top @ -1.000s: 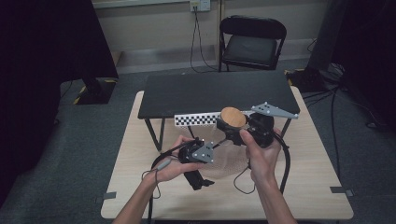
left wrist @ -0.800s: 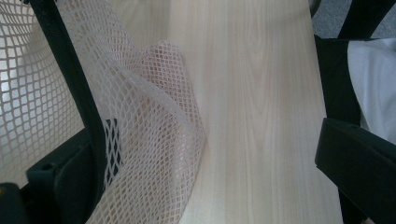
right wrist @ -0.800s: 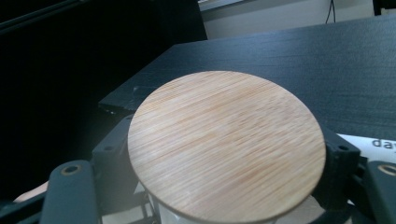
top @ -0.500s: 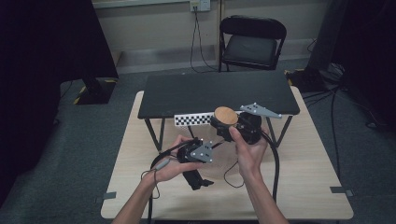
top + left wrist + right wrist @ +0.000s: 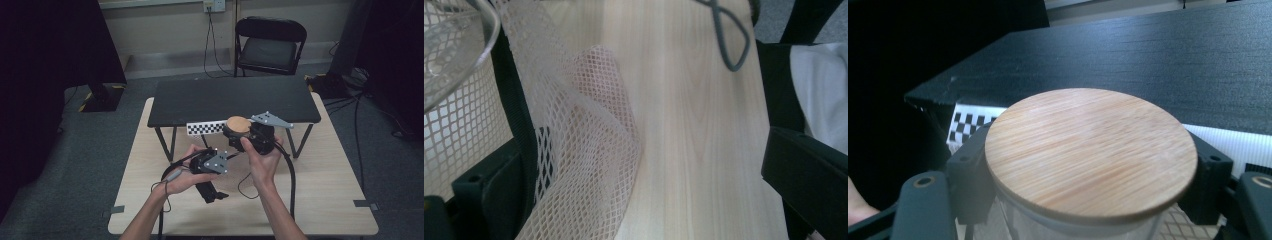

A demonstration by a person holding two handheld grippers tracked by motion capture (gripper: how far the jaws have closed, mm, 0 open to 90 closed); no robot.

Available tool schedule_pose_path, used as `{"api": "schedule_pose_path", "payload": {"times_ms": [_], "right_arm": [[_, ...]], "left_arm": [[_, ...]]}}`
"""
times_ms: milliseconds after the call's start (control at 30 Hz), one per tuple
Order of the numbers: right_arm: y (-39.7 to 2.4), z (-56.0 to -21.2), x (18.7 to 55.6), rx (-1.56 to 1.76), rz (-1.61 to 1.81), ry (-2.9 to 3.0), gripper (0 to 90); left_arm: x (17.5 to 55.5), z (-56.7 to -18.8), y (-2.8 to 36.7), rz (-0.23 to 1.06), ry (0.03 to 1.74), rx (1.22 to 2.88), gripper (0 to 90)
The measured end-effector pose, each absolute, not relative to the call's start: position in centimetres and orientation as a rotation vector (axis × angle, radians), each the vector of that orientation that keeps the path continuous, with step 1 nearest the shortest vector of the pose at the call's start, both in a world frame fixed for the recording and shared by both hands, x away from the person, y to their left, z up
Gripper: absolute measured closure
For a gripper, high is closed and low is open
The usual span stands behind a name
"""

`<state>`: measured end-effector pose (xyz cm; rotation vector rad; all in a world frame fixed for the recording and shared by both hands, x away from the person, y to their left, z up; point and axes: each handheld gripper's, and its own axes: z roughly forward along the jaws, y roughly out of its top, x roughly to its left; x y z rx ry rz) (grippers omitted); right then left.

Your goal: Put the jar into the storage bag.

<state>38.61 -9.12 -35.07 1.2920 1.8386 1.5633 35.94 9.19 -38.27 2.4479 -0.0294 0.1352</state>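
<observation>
A glass jar with a round wooden lid (image 5: 1091,152) sits at the centre of the high view, clamped between the right gripper's (image 5: 243,135) jaws. Lower left of it, the left gripper (image 5: 210,186) pinches white mesh netting (image 5: 594,165) over the pale table (image 5: 325,200).

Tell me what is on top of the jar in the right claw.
A round wooden lid sits on the glass jar, covering its mouth. The lid hides the inside, so I cannot tell what it contains.
</observation>
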Motion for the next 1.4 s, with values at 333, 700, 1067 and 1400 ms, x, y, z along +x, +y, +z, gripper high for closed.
{"api": "schedule_pose_path", "payload": {"times_ms": [333, 700, 1067, 1400], "right_arm": [[-9.4, -35.4, 38.2, 1.239, 1.525, 1.872, 24.7], [-8.2, -37.7, 37.4, 1.168, 1.256, 2.012, 24.7], [-6.6, -38.4, 38.3, 1.215, 1.037, 2.100, 24.6], [-6.5, -38.7, 39.5, 1.268, 1.007, 2.144, 22.4]], "left_arm": [[36.1, -38.2, 9.6, 0.107, -0.041, 2.433, 0.4], [36.0, -38.3, 9.2, 0.135, -0.015, 2.437, 0.4], [36.4, -38.8, 8.6, 0.147, 0.060, 2.454, 0.4], [36.9, -39.2, 8.5, 0.130, 0.107, 2.437, 0.4]]}}
